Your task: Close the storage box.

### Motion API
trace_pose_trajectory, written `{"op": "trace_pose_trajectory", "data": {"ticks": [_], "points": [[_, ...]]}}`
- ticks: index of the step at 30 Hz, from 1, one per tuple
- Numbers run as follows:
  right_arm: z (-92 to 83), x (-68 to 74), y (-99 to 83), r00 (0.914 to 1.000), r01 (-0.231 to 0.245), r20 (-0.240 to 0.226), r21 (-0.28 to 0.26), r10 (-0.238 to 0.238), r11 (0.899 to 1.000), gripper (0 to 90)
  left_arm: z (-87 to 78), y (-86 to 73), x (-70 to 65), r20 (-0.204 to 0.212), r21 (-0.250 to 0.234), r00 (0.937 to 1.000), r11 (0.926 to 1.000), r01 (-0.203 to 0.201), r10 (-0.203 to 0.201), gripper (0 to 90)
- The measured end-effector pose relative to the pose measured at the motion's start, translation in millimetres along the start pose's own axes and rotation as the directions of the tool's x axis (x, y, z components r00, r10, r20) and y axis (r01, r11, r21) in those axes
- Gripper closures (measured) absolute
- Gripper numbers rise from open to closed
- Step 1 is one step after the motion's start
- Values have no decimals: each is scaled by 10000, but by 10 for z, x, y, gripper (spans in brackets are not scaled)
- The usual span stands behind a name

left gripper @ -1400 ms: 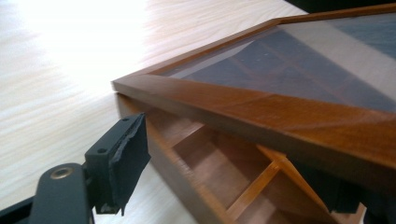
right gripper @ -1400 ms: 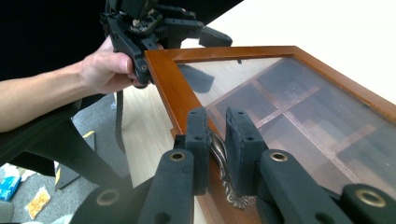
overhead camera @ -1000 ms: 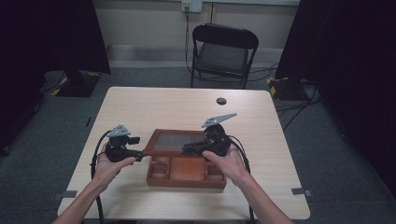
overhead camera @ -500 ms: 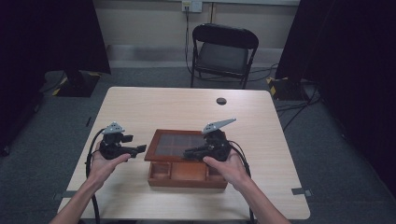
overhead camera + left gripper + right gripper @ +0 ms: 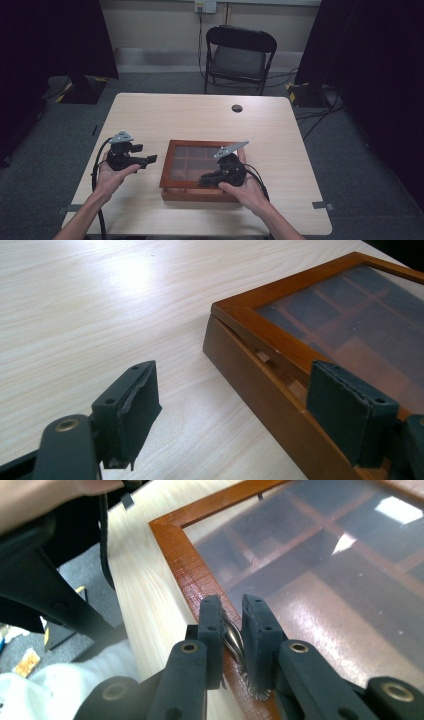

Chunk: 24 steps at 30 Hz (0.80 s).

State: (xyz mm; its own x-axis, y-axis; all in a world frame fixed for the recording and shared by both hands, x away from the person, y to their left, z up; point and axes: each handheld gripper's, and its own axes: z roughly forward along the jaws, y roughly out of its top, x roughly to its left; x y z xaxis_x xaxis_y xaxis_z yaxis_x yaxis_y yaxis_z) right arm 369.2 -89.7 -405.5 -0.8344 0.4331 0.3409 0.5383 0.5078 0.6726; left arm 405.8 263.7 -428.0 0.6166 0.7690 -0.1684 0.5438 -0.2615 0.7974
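Currently the wooden box [image 5: 200, 172] lies flat on the bench [image 5: 200, 120], long axis running from one claw toward the other, its glass lid nearly closed. Right claw [image 5: 206, 178] is clenched on the metal lid knob [image 5: 233, 636] at the front frame edge. Left claw [image 5: 150, 160] stands released, beside the box's left end.

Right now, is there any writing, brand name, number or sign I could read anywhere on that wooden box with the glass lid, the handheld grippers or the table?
None can be read.
Brown wooden box with a glass lid: no text on its frame or glass.
Pale wood-grain table: bare of labels.
Black left gripper and black right gripper: no markings on their pads.
Yellow-and-black striped floor pieces: stripes, no words.
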Motion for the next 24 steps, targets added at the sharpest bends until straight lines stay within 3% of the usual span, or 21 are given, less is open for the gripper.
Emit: {"op": "trace_pose_trajectory", "data": {"ticks": [4, 15, 24], "points": [[62, -14, -67, 10000, -76, 40, 269, 75, 9996, 802, 16, -1, -7, 26, 63, 10000, 10000, -49, 49, 210], [138, -29, -102, 10000, 7, -52, 401, -5, 9992, 807, 70, -11, -47, 69, 263, 9998, 9995, -200, 198, 210], [175, -24, -140, 9999, -61, 143, 559, 53, 9984, 806, 103, -19, -66, 144, 553, 9992, 9978, -374, 367, 210]]}}
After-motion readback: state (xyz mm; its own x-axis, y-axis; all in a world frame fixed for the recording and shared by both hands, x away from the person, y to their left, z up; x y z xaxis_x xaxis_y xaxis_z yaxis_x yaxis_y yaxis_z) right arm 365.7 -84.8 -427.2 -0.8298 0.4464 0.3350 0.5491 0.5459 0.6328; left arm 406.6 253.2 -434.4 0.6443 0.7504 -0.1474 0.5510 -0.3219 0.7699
